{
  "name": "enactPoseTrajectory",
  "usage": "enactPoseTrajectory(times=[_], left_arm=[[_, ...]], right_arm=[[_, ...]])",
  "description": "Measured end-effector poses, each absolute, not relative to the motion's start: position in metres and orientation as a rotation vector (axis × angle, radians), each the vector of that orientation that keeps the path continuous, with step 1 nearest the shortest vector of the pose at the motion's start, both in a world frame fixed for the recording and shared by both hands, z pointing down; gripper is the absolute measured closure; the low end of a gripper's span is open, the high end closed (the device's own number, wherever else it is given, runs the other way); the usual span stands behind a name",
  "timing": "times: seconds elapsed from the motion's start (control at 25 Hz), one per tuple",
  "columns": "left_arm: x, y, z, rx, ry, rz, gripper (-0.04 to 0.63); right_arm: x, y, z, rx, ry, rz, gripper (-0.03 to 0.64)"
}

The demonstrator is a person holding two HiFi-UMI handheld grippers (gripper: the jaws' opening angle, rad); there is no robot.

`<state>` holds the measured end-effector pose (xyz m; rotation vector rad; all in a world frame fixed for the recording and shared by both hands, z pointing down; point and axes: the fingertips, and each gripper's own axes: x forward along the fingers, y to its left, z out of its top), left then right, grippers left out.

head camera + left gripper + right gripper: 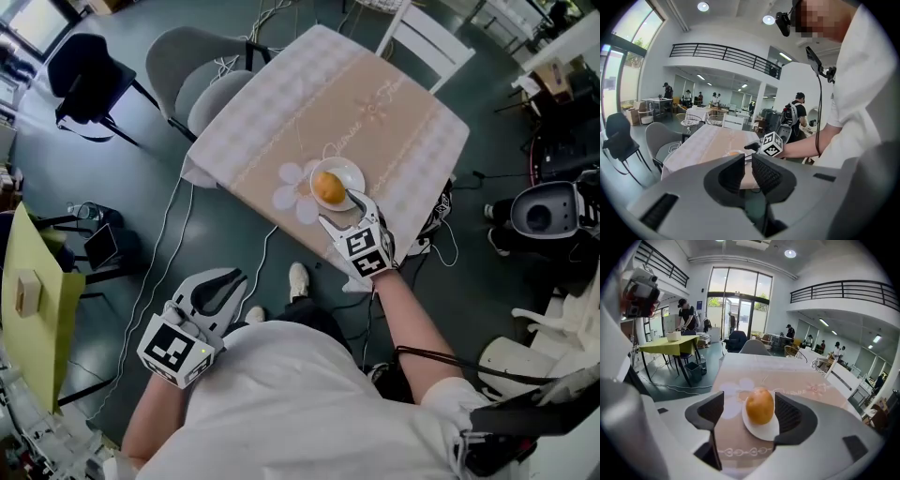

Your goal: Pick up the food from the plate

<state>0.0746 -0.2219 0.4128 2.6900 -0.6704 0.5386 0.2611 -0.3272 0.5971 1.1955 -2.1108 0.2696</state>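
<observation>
While the right gripper point(339, 208) reaches over the near edge of the square table under a checked white-and-beige cloth point(375, 112), its jaws stand spread on either side of the rounded orange-yellow food point(760, 405), with gaps showing on both sides. That food sits on a small round white plate point(354, 171) close to the near edge, and bare cloth lies beyond it. The left gripper point(230, 286) hangs low to the left, off the table, jaws almost pressed together on nothing. Two grey shell chairs point(187, 56) crowd the far left edge.

Bright daylight, sharp focus, fisheye-warped edges
</observation>
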Motion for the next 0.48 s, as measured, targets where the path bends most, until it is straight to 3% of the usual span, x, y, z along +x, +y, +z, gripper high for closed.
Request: enactPoseTrajectory(times=[0.48], left_arm=[[0.065, -0.242, 0.421, 2.542, -0.917, 0.588, 0.557]], right_arm=[[0.271, -0.384, 0.676, 1.118, -2.091, 0.446, 0.261]])
